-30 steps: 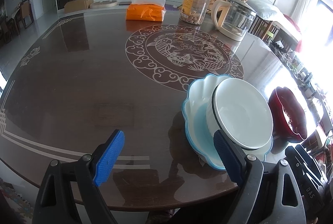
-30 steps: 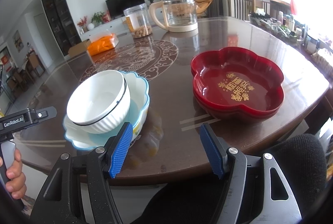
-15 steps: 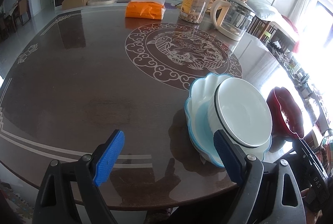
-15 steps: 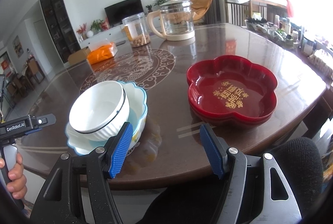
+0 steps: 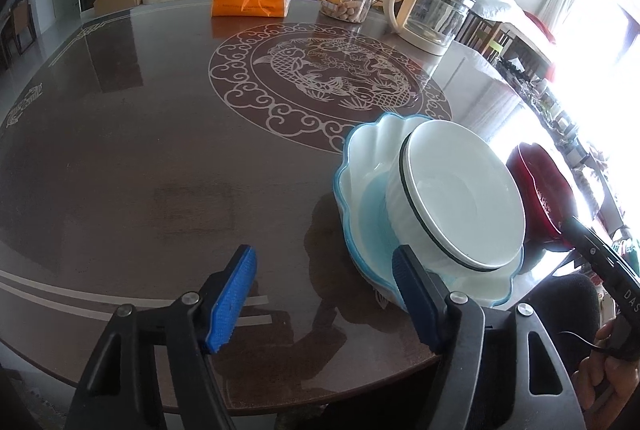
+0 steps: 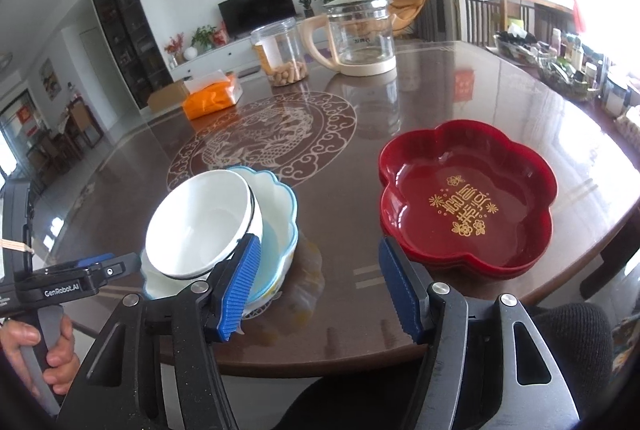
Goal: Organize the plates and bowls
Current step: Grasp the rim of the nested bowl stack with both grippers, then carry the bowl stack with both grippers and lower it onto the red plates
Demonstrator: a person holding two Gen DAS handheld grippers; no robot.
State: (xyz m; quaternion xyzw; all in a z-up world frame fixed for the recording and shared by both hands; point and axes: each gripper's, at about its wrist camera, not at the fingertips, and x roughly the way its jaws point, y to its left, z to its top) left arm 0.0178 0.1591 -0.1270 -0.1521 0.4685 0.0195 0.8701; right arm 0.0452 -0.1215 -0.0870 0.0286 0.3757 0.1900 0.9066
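- Counter (image 5: 160,158): dish layout is unchanged from a second ago; nothing has been lifted.
- Red plate (image 6: 468,198) is left flat near the counter's right edge, well apart from the stack.
- White bowl (image 5: 460,198) is seen tilted inside the blue-rimmed bowl (image 5: 360,166), not properly nested.
- Left gripper (image 5: 324,294) and right gripper (image 6: 320,286): jaws narrower than a second ago, closing on nothing; a grasp is judged not yet begun.

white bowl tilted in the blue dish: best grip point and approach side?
Take the white bowl by its raised rim, at the part nearest the edge of the table, one finger inside and one outside. It sits tilted inside the blue scalloped dish, so that rim stands clear of the dish wall. Probably come from above, near side, with the right tool, whose jaws are closing on nothing.
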